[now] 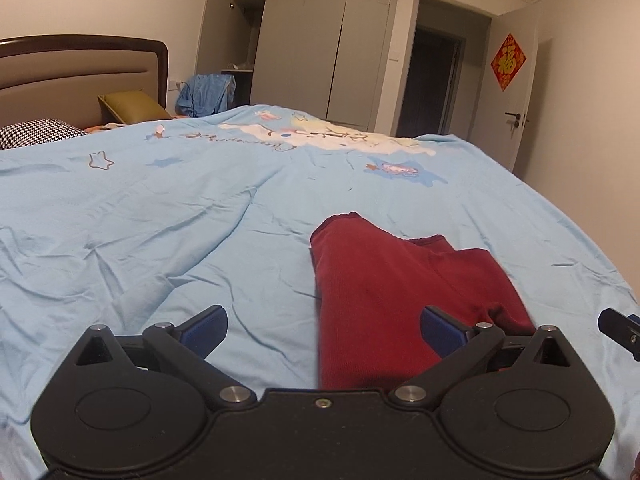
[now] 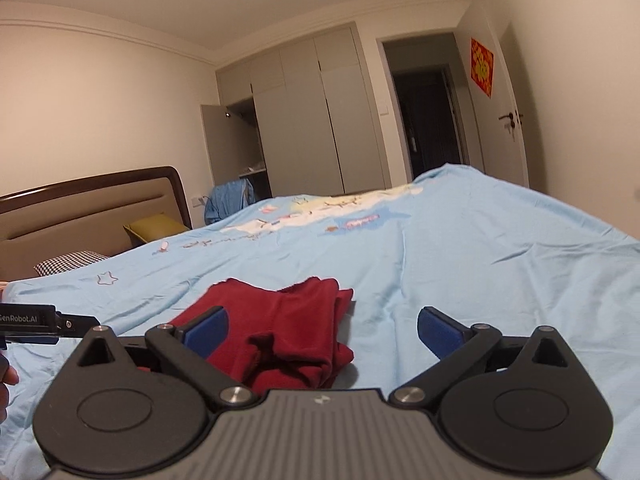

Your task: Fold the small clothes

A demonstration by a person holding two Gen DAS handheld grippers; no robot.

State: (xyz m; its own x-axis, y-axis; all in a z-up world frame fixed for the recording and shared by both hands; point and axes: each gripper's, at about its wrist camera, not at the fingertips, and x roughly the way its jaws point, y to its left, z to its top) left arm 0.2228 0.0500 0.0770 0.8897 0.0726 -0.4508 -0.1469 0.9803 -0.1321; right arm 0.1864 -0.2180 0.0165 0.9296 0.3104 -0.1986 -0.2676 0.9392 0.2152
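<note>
A small dark red ribbed-knit garment [image 1: 384, 292] lies on a bed, spread over a pale blue cotton duvet cover [image 1: 160, 220] printed with cartoon figures and star outlines. The garment is partly folded: layers overlap, the far edge is frilled, and the end nearest the right camera is bunched into soft creases [image 2: 296, 344].

The left tongs [image 1: 324, 326] hover low over the bed with their blue-padded fingers spread wide, gripping nothing. The right-hand pad [image 1: 442, 330] sits over the near part of the red garment, while the left-hand pad is above bare duvet. The right tongs [image 2: 322, 330] are likewise released, their fingers wide apart; the garment lies between and just beyond them, nearer the left-hand pad [image 2: 206, 330]. Whether either pair touches the cloth cannot be told. Part of a person's hand [image 2: 6, 376] shows at the left edge of the right view.

Beyond the duvet are a brown-framed padded headboard [image 1: 80, 68], an olive-green pillow [image 1: 134, 106] and a black-and-white houndstooth pillow [image 1: 36, 132]. Further back stand a grey built-in wardrobe [image 1: 316, 48] with one door open, blue clothing [image 1: 206, 94] draped beside it, a dark doorway, and a white door carrying a red diamond-shaped paper decoration [image 1: 508, 60].
</note>
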